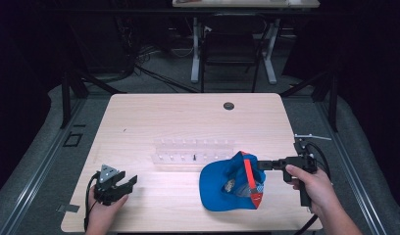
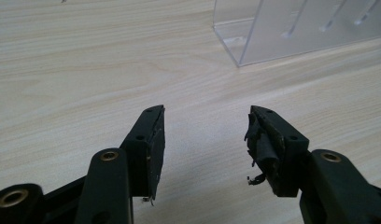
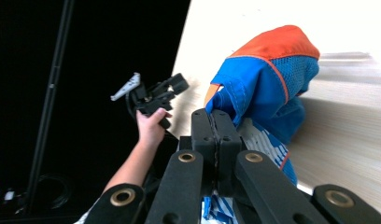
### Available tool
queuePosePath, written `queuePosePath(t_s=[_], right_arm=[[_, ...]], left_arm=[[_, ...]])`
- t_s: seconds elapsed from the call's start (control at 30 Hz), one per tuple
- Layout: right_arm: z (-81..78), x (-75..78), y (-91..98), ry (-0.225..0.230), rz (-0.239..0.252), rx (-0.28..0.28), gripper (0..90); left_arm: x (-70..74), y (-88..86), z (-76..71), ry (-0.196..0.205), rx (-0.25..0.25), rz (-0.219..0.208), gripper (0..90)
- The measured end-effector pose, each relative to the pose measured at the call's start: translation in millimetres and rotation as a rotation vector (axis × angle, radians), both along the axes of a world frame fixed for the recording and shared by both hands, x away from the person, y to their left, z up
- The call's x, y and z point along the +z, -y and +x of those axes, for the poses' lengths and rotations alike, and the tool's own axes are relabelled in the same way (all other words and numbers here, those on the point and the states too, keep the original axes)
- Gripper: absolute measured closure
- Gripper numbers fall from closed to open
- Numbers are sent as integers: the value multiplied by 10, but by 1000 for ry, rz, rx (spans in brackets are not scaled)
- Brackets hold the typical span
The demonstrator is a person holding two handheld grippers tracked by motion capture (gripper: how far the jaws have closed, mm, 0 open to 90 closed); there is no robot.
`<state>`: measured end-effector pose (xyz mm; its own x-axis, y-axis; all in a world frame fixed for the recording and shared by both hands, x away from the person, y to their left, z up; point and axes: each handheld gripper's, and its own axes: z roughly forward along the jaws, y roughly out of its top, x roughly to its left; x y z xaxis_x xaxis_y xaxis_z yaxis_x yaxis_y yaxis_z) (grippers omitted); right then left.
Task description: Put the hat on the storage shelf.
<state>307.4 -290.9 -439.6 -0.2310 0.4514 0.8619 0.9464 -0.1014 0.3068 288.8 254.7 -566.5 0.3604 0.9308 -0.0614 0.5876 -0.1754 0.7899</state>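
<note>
Light wood table (image 1: 188,112) sitting in dark rm w/ clear rack (image 1: 195,152). Right gripper (image 1: 264,164) jaws clamping blue cap (image 1: 227,183); left gripper (image 1: 132,181) jaws gaping apart.

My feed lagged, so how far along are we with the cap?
Done: the right claw is shut on the blue and orange fabric cap, which lies inside-up beside the clear acrylic peg rack. In hand: that grip. Left: the open left claw holds nothing; where the cap goes is unclear.
</note>
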Motion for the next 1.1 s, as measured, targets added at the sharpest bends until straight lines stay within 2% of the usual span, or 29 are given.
queuePosePath(t_s=[0.33,0.6,0.67,0.73,0.8,1.1], right_arm=[[36,249,-215,11,63,44,900],[71,416,-445,13,176,94,900],[77,424,-468,20,185,102,900],[88,448,-504,25,198,104,900],[109,484,-542,34,229,99,900],[183,594,-648,66,280,95,900]], left_arm=[[-1,3,1,2,0,0,469],[6,-6,-4,5,6,0,468],[6,-5,-4,7,6,0,468],[7,-3,-4,6,5,0,469],[6,-3,-3,8,1,0,469],[11,-2,-7,8,-2,1,469]])
